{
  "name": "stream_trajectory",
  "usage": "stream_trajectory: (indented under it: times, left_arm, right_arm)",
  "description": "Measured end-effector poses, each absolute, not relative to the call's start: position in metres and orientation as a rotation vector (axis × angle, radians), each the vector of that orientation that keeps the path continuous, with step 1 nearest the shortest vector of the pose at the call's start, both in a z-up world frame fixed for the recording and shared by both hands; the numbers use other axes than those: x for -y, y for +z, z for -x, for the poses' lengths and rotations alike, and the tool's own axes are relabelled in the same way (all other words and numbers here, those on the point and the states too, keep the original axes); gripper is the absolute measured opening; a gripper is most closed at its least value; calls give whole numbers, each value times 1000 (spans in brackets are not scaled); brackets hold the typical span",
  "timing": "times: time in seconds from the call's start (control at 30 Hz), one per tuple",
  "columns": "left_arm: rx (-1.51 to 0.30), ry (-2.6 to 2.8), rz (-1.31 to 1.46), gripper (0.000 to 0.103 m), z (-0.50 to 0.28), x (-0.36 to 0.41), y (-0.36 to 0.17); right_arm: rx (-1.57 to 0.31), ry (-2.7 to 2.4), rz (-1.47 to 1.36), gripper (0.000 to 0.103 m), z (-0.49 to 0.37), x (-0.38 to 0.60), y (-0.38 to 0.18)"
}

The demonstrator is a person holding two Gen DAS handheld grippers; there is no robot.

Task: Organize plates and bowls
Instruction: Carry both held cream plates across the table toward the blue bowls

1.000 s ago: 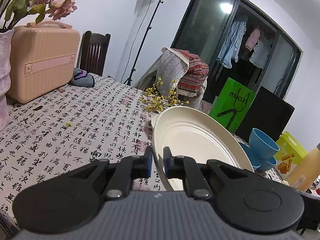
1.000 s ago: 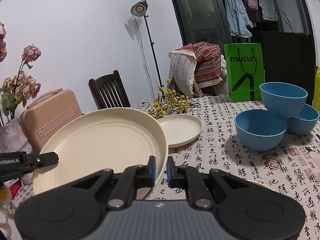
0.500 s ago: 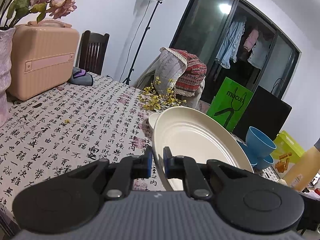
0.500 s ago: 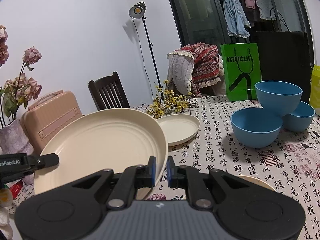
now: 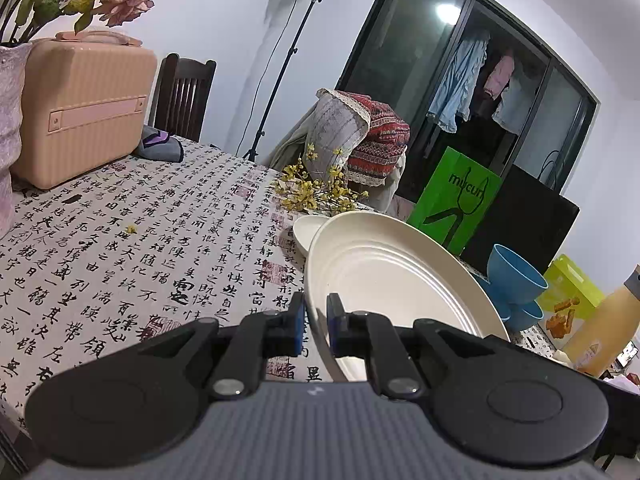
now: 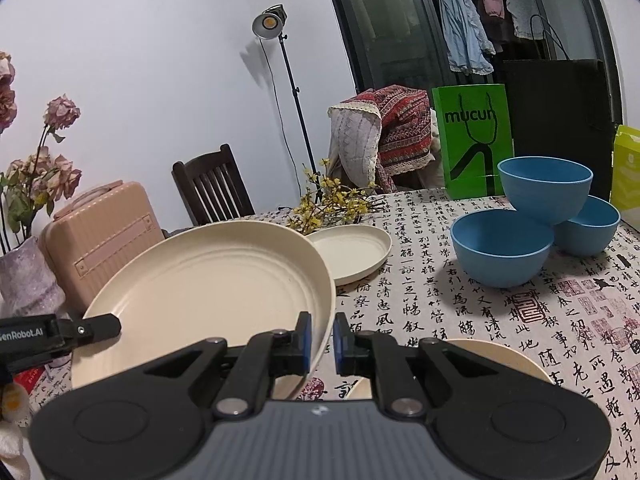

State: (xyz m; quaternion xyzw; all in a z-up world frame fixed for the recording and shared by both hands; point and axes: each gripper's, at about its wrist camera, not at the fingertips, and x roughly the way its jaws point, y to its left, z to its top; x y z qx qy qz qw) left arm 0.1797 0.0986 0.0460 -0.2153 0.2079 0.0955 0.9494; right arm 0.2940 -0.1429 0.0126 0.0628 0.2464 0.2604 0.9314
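Because a wide, shallow dish tips easily when pinched at one edge, the large cream plate [image 6: 208,284] is carried from two sides: the left gripper [image 5: 316,320] has its jaws closed on the near-left rim, and the right gripper [image 6: 319,338] has its jaws closed on the opposite rim. Seen from the right wrist, the left gripper's black finger reaches in at the plate's far edge, and the plate hangs tilted above the desk [image 5: 120,248], not resting on it. My reading is that the plate is being moved toward a stack. A smaller cream plate [image 6: 352,252] lies flat just behind it, and part of another cream plate [image 6: 500,360] shows low in the right wrist view, under the gripper. Three blue bowls [image 6: 536,216] sit together to the right, one perched on the rims of the other two, so they are not yet nested.

The desk wears a white cloth printed with black calligraphy and red seals. On it stand a pink suitcase [image 5: 84,108], a vase of dried pink flowers [image 6: 28,280], a spray of yellow blossoms [image 5: 316,188], a green paper bag [image 6: 472,140] and a yellow bottle [image 5: 600,328]. Beyond are a dark wooden chair [image 6: 212,188], a studio lamp [image 6: 272,24] on a stand, a white wall, and a dark glass door with clothes hanging behind it.
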Motion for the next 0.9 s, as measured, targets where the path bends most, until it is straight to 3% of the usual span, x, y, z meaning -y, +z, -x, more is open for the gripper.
stream_trajectory:
  times: [0.9]
  left_arm:
    - [-428,155,425,11,-174,-78,42]
  right_arm:
    - [-482,504,-163,11,-278,172,10]
